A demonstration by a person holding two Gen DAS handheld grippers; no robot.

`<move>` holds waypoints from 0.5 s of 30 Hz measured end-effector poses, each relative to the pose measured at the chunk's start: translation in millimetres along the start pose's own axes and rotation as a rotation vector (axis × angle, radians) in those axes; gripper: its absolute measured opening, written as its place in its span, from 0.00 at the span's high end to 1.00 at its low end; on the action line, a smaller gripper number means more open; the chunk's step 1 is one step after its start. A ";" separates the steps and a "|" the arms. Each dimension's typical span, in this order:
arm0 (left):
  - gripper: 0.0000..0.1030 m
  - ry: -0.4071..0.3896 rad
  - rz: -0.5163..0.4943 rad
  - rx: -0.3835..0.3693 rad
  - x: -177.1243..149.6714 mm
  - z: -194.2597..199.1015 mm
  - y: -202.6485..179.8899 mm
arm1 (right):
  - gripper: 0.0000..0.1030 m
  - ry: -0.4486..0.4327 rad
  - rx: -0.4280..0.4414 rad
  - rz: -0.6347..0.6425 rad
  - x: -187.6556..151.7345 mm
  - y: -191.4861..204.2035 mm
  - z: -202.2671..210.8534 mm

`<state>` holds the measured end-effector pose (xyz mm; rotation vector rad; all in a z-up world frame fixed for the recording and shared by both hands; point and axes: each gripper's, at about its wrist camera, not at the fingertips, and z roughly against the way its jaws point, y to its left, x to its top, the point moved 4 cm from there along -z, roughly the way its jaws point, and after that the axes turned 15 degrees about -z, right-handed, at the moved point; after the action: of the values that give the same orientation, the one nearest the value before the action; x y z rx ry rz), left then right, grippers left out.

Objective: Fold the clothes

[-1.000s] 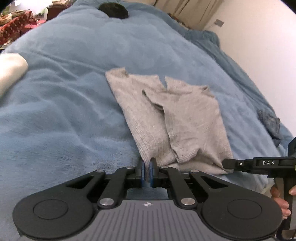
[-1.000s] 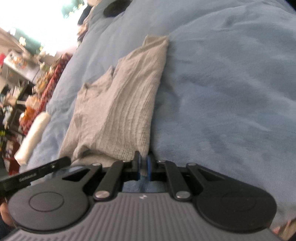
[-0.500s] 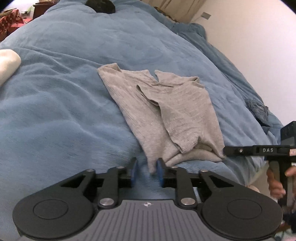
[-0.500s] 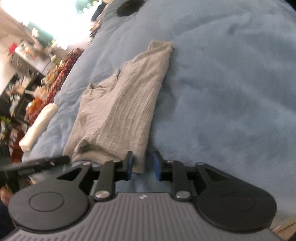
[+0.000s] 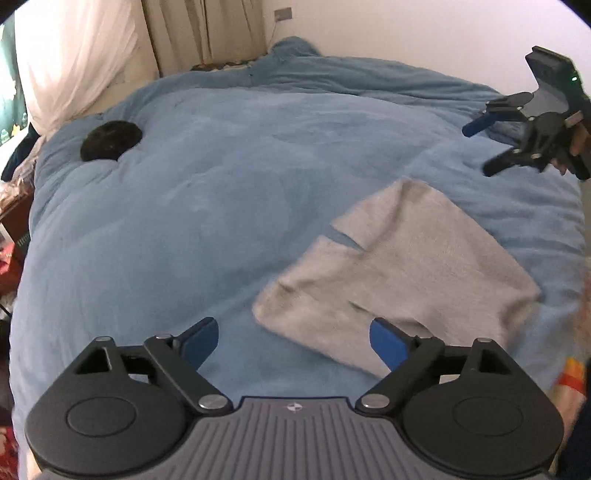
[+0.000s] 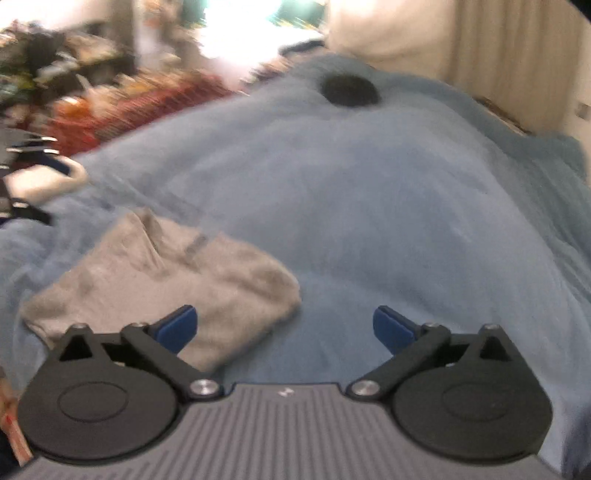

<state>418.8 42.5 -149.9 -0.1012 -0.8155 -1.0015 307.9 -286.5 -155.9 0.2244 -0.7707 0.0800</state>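
A grey garment [image 5: 406, 266] lies folded and flat on the blue blanket [image 5: 221, 184], right of centre in the left wrist view. My left gripper [image 5: 294, 341] hovers above its near-left corner, jaws opening wide, nothing pressed between the pads. In the blurred right wrist view the same garment [image 6: 166, 280] sits low on the left. My right gripper [image 6: 285, 330] is also opening, its left finger over the cloth's edge and only blanket between the pads. That right gripper [image 5: 480, 149] shows at the upper right of the left wrist view, raised above the bed beyond the garment.
A round black object [image 5: 110, 140] rests far back on the blanket. Curtains [image 5: 207, 33] and a pale wall stand behind the bed. A white roll [image 6: 40, 181] lies at the bed's left edge, with cluttered red furniture [image 6: 129, 110] beyond.
Both grippers were shut on the garment's near edge; they have let go, opened wide, lifted and rolled. The garment now lies loose on the blanket.
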 end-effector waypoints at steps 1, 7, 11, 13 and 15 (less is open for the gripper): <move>0.13 -0.006 -0.010 -0.009 3.7 -6.3 4.7 | 0.01 0.001 0.037 -0.006 9.5 -4.3 -7.0; 0.22 -0.012 -0.155 -0.146 22.4 -53.5 20.4 | 0.01 0.092 0.070 0.120 44.1 -22.2 -49.1; 0.28 0.043 -0.172 -0.280 23.5 -82.4 28.1 | 0.13 0.177 0.126 0.244 52.6 -18.8 -75.9; 0.37 0.060 -0.225 -0.316 25.7 -90.0 25.8 | 0.35 0.204 0.150 0.332 55.6 -14.8 -84.4; 0.56 0.091 -0.326 -0.336 26.3 -94.6 17.1 | 0.41 0.246 0.184 0.417 53.2 -9.1 -91.6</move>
<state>492.5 -7.2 -194.9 -0.2130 -0.5839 -1.4366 409.8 -274.8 -184.0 0.2199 -0.5543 0.5652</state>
